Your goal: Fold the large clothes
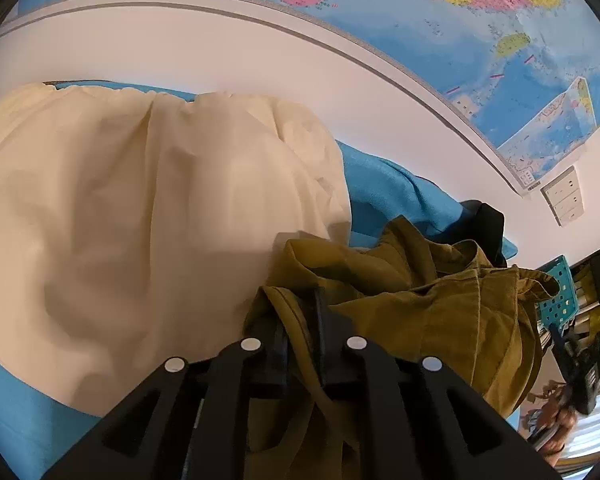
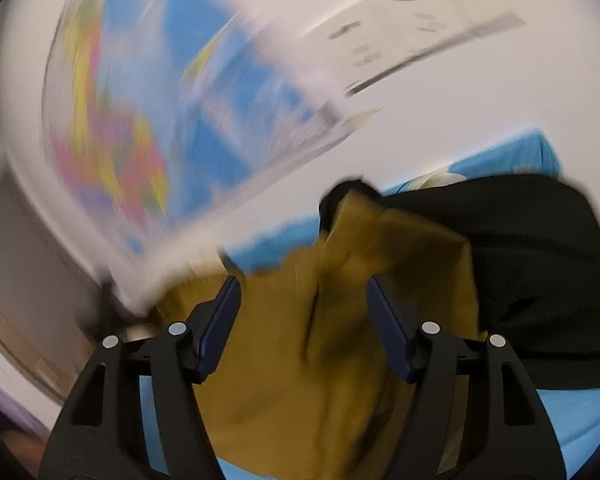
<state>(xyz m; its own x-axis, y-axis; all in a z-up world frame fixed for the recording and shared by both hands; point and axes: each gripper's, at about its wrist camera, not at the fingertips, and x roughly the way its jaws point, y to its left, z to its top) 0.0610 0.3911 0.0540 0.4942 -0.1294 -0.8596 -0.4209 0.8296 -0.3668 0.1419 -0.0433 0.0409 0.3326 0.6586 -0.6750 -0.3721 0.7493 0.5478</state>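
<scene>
- The left gripper (image 1: 300, 320) has its jaws nearly pressed together, pinching a fold of the olive garment (image 1: 420, 312).
- The right gripper (image 2: 304, 312) has its jaws spread wide; the olive garment (image 2: 300, 360) lies between them, no pad pressing on it. This view is blurred.
- The garment is bunched on the blue sheet (image 1: 388, 192) — beside one cream cloth (image 1: 140, 220) and one black garment (image 2: 540, 280).
- One teal perforated crate (image 1: 560, 296) stands far right; I cannot tell its contents.
- One large map (image 1: 460, 20) hangs on the wall, with one white switch panel (image 1: 565, 197) near it.
</scene>
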